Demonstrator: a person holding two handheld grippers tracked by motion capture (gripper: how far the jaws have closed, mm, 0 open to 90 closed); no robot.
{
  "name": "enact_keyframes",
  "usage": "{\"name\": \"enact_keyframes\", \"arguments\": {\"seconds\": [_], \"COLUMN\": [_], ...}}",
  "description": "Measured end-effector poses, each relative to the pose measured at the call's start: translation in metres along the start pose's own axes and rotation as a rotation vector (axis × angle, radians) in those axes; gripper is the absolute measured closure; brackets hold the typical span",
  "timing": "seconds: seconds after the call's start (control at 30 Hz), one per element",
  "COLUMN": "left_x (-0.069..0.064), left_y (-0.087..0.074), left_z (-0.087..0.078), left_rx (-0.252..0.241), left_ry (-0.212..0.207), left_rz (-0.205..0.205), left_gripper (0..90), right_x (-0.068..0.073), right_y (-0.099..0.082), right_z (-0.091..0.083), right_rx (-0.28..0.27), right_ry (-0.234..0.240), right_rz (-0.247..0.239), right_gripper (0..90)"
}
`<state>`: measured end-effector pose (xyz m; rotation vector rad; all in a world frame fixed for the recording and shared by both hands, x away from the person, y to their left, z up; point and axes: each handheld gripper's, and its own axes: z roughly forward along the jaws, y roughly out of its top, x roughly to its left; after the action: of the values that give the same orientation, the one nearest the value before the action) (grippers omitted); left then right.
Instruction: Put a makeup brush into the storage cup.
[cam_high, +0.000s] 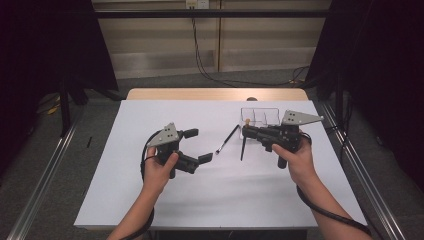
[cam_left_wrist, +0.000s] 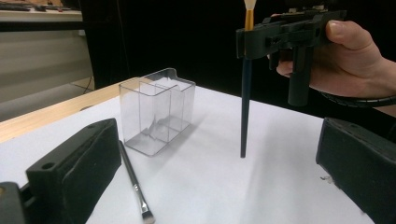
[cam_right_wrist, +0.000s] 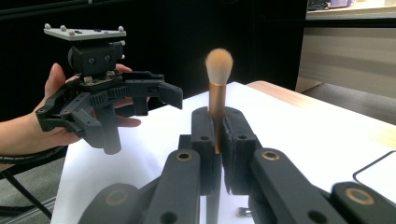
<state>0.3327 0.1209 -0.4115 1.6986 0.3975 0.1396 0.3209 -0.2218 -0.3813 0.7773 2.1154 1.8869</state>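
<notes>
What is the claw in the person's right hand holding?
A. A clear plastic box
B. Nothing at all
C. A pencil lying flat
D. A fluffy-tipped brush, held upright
D: the right claw is clamped on the gold band of the brush, whose pale fluffy tip points up while its dark handle hangs down to the white table; the clear box stands apart, untouched.

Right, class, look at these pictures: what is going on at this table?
A person works with two hand-held grippers at a white table. The right gripper is shut on a makeup brush, holding it upright, bristles up, its tip near the tabletop. The left gripper is open and holds nothing. A second, smaller brush lies flat on the table beside a clear, empty divided organizer, so neither brush is in the organizer yet.
</notes>
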Motion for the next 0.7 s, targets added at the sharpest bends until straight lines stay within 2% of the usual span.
{"name": "enact_keyframes", "arguments": {"seconds": [0.17, 0.7], "left_x": [0.002, 0.008], "left_y": [-0.004, -0.012], "left_z": [-0.009, -0.036], "left_rx": [0.009, 0.003], "left_ry": [0.014, 0.048], "left_rz": [0.013, 0.012], "left_gripper": [0.0, 0.0], "right_x": [0.000, -0.005], "right_y": [0.001, 0.000], "right_z": [-0.001, -0.002], "right_rx": [0.001, 0.001], "right_ry": [-0.003, -0.015], "right_rz": [-0.001, 0.002], "right_gripper": [84.4, 84.4]}}
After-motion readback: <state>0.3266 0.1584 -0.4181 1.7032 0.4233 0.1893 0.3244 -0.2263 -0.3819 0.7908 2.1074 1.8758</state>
